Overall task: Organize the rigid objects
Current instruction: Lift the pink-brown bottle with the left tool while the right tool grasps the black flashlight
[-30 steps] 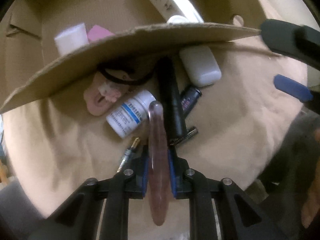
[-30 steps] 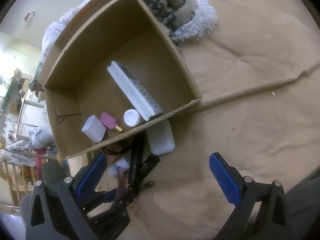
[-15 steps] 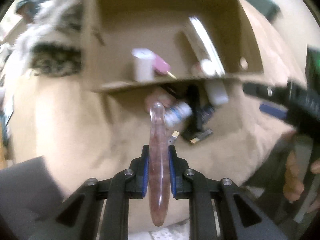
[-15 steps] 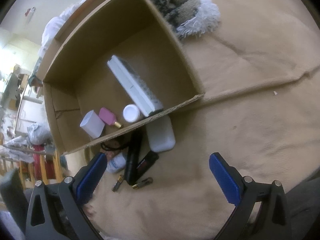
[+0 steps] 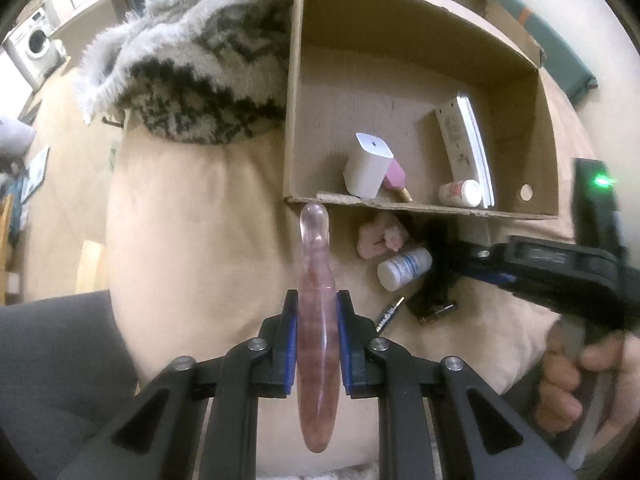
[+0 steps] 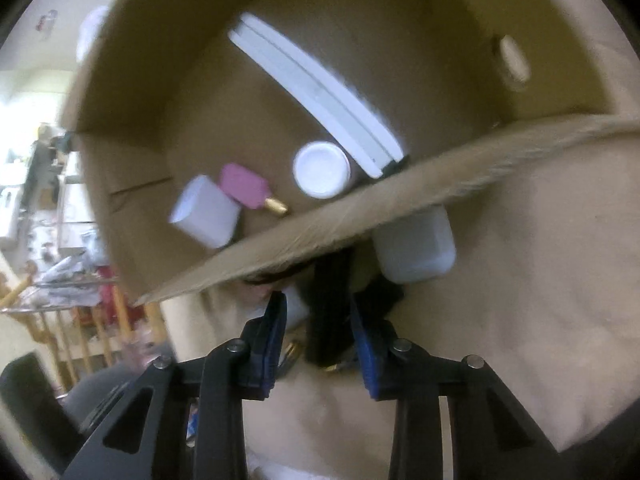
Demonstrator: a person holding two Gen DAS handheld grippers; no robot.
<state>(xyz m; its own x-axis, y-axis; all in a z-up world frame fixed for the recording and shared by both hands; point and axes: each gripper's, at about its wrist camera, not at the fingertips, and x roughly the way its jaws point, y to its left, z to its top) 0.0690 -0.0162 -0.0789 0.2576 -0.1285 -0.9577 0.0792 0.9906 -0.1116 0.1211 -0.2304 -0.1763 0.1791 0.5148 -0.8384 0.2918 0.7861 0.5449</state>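
Our left hand-held gripper (image 5: 318, 344) is clamped on a translucent pink, rounded glass-like rod (image 5: 316, 320), carried clear above the beige cloth-covered surface (image 5: 192, 240), with the open brown cardboard box (image 5: 520, 60) just ahead of the rod's tip. Our right hand-held gripper (image 6: 320, 344) has just been closing; its blue pads straddle a long black cylindrical object (image 6: 330, 300) lying ahead of it beside the box's near wall, though we cannot tell whether they press on it yet.

We judge the sorting about half done. Inside the box, beyond both grippers, lie a long white remote-like slab (image 5: 464, 140), a small white round-capped jar (image 5: 460, 194), a white rounded cube (image 5: 368, 168) and a pink flat bottle with a gold cap (image 5: 396, 178).

Left outside, between the grippers and the box wall, are a white pill bottle with a blue label (image 5: 404, 268), a pale pink soft-looking lump (image 5: 378, 234), a white rounded case (image 6: 416, 248) and a small slim brass-tipped piece (image 5: 390, 312).
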